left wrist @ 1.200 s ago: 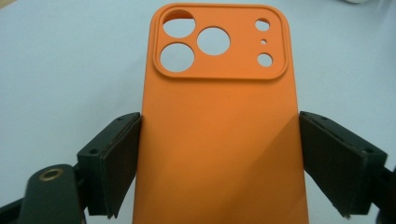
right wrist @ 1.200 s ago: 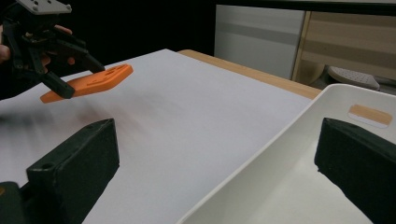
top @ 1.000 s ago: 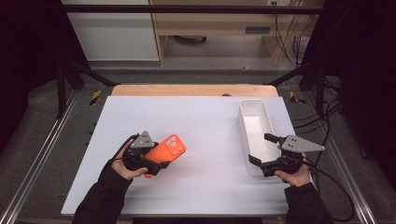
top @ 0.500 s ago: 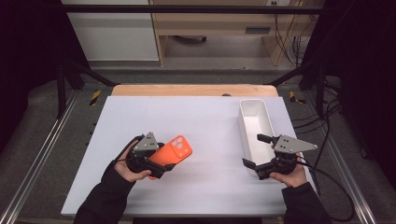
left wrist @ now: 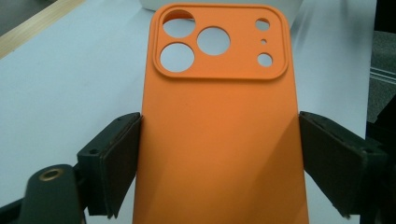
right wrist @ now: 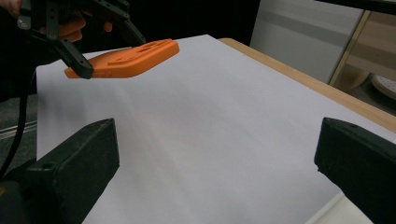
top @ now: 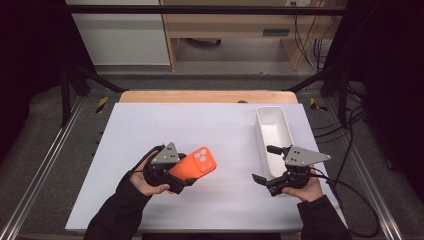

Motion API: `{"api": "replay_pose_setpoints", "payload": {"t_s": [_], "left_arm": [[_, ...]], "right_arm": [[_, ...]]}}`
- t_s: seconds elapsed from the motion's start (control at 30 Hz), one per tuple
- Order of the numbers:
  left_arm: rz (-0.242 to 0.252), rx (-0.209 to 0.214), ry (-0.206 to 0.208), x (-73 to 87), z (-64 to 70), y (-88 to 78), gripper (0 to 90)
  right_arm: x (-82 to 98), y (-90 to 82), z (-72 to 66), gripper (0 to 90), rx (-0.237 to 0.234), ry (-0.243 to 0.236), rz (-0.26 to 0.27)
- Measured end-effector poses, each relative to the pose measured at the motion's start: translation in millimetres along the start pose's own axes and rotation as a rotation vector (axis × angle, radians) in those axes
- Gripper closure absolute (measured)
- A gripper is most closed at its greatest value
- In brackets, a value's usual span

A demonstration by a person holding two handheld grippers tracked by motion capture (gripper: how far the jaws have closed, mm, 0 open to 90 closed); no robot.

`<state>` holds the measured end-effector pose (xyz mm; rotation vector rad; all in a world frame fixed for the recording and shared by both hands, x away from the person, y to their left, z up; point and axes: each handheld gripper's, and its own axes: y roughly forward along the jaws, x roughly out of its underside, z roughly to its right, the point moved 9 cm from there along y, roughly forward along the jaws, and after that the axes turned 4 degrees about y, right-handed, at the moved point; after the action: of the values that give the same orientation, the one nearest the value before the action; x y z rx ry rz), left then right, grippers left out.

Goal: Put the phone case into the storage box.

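Your left gripper (top: 172, 175) covers the near end of the orange phone case (left wrist: 219, 140), and the left gripper view cuts that end off at its bottom edge. The white tray (top: 272, 131) has its near end behind your right gripper (top: 267, 165).

Phone case (top: 196, 165) at table's (top: 225, 125) left, bin (top: 272, 130) far right.

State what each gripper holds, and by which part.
The left gripper clamps the orange phone case across its long side edges, at the end away from the camera cut-outs. The right gripper holds nothing.
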<state>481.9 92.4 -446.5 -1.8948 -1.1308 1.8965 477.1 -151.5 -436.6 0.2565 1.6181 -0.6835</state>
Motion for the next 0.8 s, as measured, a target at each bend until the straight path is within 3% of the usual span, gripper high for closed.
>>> {"api": "replay_pose_setpoints", "payload": {"t_s": [0.8], "left_arm": [[-0.016, 0.084, 0.117, -25.4, 26.2, 15.0, 15.6]], "right_arm": [[-0.6, 15.4, -31.0, 0.8, -0.106, -0.071, -0.056]]}}
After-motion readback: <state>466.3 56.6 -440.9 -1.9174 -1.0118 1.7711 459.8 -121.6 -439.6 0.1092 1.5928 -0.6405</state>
